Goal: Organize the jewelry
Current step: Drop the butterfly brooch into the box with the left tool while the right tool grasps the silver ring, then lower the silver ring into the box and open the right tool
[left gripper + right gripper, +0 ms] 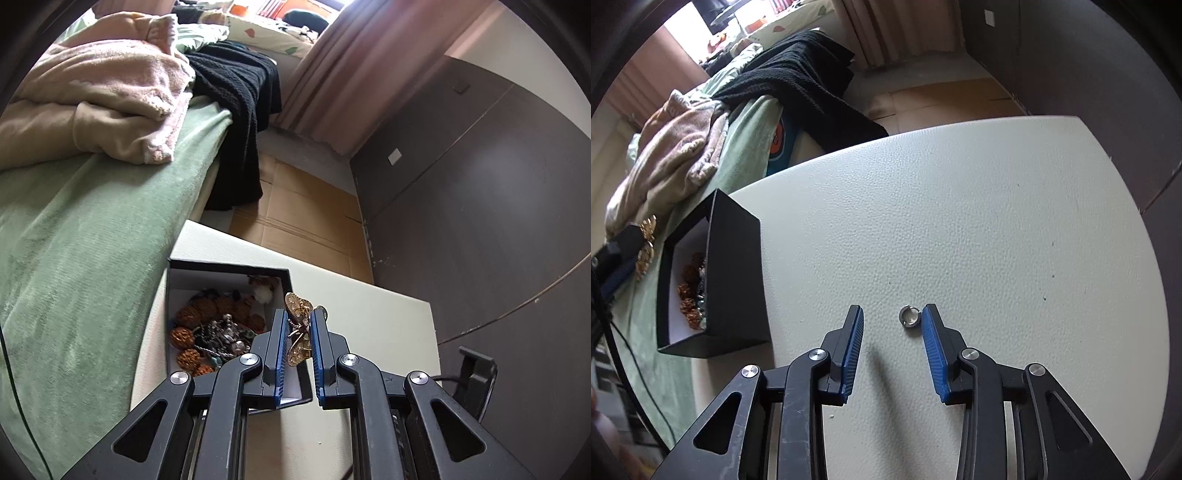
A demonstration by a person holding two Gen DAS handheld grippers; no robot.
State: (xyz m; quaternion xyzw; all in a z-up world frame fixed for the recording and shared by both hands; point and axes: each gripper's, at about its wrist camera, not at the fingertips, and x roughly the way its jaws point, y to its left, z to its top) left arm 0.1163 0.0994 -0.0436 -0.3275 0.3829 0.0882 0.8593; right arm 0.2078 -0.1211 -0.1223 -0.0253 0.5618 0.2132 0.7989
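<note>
My left gripper (299, 314) is shut on a gold filigree ornament (298, 328) and holds it above the near right corner of the black jewelry box (229, 266). The box holds brown bead balls and silver chains (218, 332). In the right wrist view the box (735, 273) stands at the table's left edge, with the left gripper and gold ornament (646, 240) beyond it. My right gripper (892, 314) is open just above the table. A small silver ring (909, 316) lies on the table between the fingertips, close to the right finger (932, 347).
The white textured table (960, 221) stands beside a bed with a green cover (74, 240), pink clothes (103, 92) and a black knit (236, 110). Cardboard (306, 221) lies on the floor beyond. A dark wardrobe (480, 184) is to the right.
</note>
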